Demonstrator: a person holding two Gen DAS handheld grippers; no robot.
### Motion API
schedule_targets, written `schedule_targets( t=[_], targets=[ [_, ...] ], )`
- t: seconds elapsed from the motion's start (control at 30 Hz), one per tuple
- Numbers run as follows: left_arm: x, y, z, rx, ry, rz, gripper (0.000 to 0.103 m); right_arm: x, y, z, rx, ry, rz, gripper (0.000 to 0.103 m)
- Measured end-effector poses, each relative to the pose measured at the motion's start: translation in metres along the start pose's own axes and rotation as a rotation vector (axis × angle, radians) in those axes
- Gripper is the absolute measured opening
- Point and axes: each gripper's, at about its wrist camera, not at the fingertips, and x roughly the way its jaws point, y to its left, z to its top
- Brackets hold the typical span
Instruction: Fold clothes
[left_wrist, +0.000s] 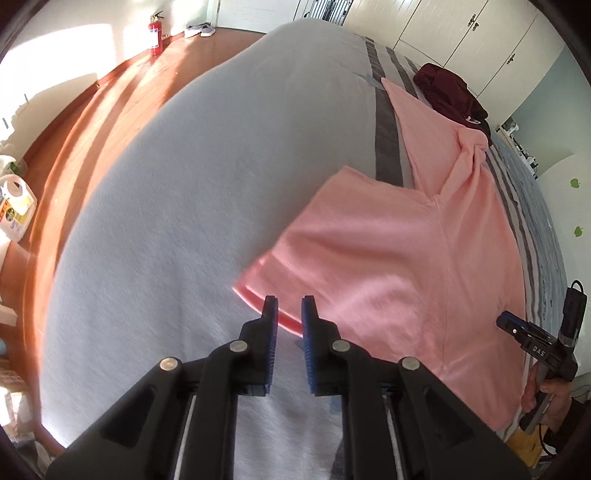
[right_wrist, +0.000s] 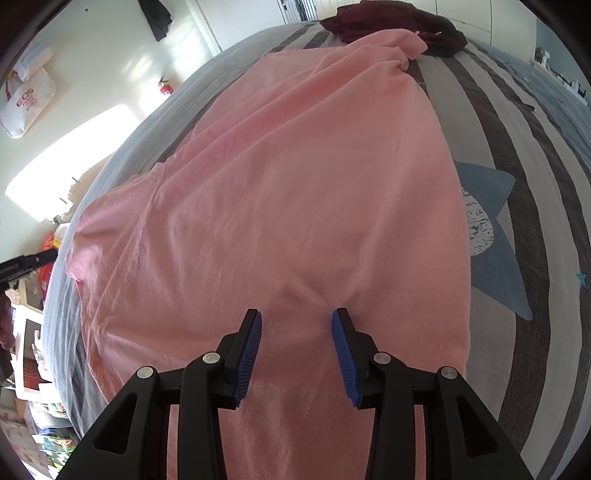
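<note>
Your left gripper (left_wrist: 289, 314) hovers just above the sleeve hem (left_wrist: 258, 295) of a pink shirt (left_wrist: 388, 266), its jaws a narrow gap apart and holding nothing. Your right gripper (right_wrist: 297, 325) sits low over the shirt's body (right_wrist: 295, 203), jaws spread wider, also empty; cloth shows between the blue pads (right_wrist: 251, 350), though you cannot tell whether they touch it.

The shirt lies spread along the bed (left_wrist: 184, 184), mostly flat, over the striped part of the cover. One sleeve reaches out onto the plain grey part toward the left edge. Its far end bunches into a twist near a dark red garment (right_wrist: 391, 22) heaped at the bed's far end.

The shirt looks like thin, soft knit: light, limp, quick to wrinkle and drag along the cover. It should bunch unless you lift it at two points together. Hems, the sleeve edge and seams look like the firmest places to pinch.

The near edge of the shirt is hidden under your right gripper. The sleeve hem in the left view is blurred. Which end holds the collar is hard to make out, and so is any fold already made.
</note>
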Motion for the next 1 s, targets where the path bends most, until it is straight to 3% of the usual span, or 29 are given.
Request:
schedule_targets(
  t=[0.17, 0.57, 0.73, 0.77, 0.8, 0.83, 0.87, 1.0],
  targets=[
    [0.018, -0.02, -0.02, -0.075, 0.05, -0.068, 0.017, -0.009, 0.003, -0.006, -0.014, -0.005, 0.032, 0.036],
    [0.027, -0.057, -0.062, -0.132, 0.16, -0.183, 0.031, -0.011, 0.002, -0.021, -0.068, 0.004, 0.017, 0.036],
    [0.025, -0.075, -0.07, -0.117, 0.139, -0.235, 0.031, -0.013, 0.001, -0.024, -0.076, 0.004, 0.015, 0.036],
    [0.024, -0.08, -0.07, -0.098, 0.125, -0.239, 0.03, -0.013, 0.0, -0.024, -0.077, 0.004, 0.016, 0.036],
    [0.023, -0.084, -0.07, -0.077, 0.12, -0.232, 0.023, -0.013, -0.001, -0.025, -0.078, 0.004, 0.016, 0.036],
    [0.024, -0.089, -0.071, -0.058, 0.117, -0.224, 0.008, -0.014, -0.001, -0.025, -0.081, 0.005, 0.016, 0.036],
    [0.026, -0.092, -0.072, -0.046, 0.125, -0.213, 0.003, -0.014, -0.002, -0.025, -0.083, 0.005, 0.015, 0.036],
    [0.03, -0.094, -0.082, -0.034, 0.134, -0.186, 0.0, -0.013, -0.006, -0.025, -0.093, 0.009, 0.014, 0.037]
  ],
)
